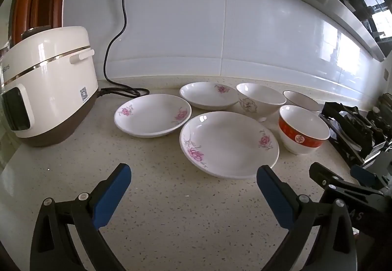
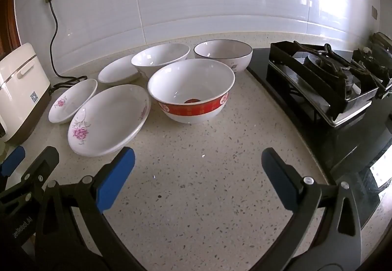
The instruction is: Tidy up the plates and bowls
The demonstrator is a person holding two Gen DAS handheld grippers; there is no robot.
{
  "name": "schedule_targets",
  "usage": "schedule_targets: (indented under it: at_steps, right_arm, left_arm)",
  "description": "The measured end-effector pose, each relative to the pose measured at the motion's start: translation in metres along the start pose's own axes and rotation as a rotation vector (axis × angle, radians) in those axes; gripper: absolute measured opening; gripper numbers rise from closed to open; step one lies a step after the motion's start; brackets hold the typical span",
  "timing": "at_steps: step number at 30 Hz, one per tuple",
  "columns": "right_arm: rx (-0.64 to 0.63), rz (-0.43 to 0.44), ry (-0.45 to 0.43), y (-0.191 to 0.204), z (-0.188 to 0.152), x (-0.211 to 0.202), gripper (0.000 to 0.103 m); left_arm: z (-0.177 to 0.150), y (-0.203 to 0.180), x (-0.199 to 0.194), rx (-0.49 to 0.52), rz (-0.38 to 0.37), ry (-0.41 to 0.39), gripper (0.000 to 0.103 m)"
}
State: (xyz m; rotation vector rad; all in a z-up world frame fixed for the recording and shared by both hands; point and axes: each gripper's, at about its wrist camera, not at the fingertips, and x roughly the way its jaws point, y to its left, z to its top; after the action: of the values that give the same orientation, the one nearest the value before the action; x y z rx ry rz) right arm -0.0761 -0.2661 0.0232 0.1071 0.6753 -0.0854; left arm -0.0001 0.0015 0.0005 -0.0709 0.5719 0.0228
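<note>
Three white plates [image 1: 229, 144] with pink flowers and three bowls, one red-banded [image 2: 192, 93], sit empty on the speckled surface [image 2: 196, 185]. Both tongs, left [image 1: 193, 179] and right [image 2: 198, 163], gape wide, holding nothing.

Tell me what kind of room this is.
Most likely a home kitchen: a speckled stone countertop against white wall tiles, a gas stove set into it, and a plugged-in rice cooker beside floral plates and bowls.

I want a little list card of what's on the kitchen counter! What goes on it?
plates: three white flowered plates, nearest one
bowls: red-banded white bowl; white grey-flower bowl; dark-rimmed white bowl
stacked: none yet
appliance: cream rice cooker, plugged in
stove: black gas hob
left claw: open, empty
right claw: open, empty
</note>
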Motion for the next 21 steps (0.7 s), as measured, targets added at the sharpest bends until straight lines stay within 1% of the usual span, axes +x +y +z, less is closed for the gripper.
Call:
schedule_targets:
  at_steps: [11,21]
  right_arm:
    - [-0.005,-0.008,0.003,-0.0006,-0.0002,0.0017,0.103]
    - [-0.005,-0.007,0.000,-0.0014,-0.0010,0.0019,0.103]
  left_arm:
    - [-0.0008,0.0011,-0.0037,0.004,-0.008,-0.006,0.103]
    - [0.0026,-0.0003,-0.0043,-0.008,-0.011,-0.034,0.103]
